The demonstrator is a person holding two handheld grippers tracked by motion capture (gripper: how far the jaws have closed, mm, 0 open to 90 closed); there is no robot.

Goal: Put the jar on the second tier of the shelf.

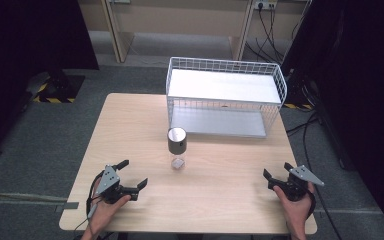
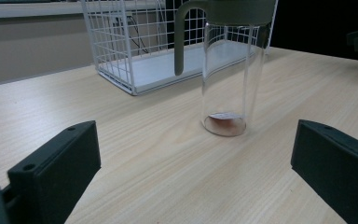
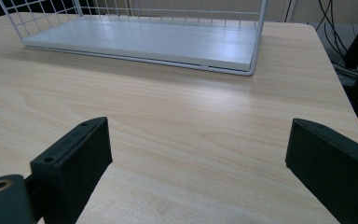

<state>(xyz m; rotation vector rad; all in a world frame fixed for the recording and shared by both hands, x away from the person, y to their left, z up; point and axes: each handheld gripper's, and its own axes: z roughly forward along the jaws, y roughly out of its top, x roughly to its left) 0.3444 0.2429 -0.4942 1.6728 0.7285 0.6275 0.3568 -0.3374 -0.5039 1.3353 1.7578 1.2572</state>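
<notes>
Roughly midway across the desk [image 1: 215,165] stands a clear glass bottle [image 1: 177,148], upright, with a dark lid [image 1: 177,139] on top. In the left gripper view we see its transparent wall, a brownish patch at its base, and a grey-green strap or handle [image 2: 179,42] hanging from the lid down one side (the lid itself is cut off by the top of that view). The bottle touches nothing but the desk.

Just behind it, toward the far edge, sits a white wire basket [image 1: 275,75] with a flat white floor; its near side stands close to the bottle but clear of it. The basket reaches toward the far right corner of the desk.

At the near left corner we hold the left gripper [image 1: 132,175], its jaws wide apart and empty, pointed toward the bottle. In its own view the two black jaws rise at either side with bare wood between them and the bottle ahead, well apart from both.

Near the right edge of the desk, toward the near corner, we hold the right gripper [image 1: 276,171], its jaws likewise spread and holding nothing. Its own view looks over bare wood to the basket's floor and front rim.

Beyond the desk lie grey carpet, dark curtains at both sides, and cables [image 1: 275,35] trailing from a wall socket at the far right.
</notes>
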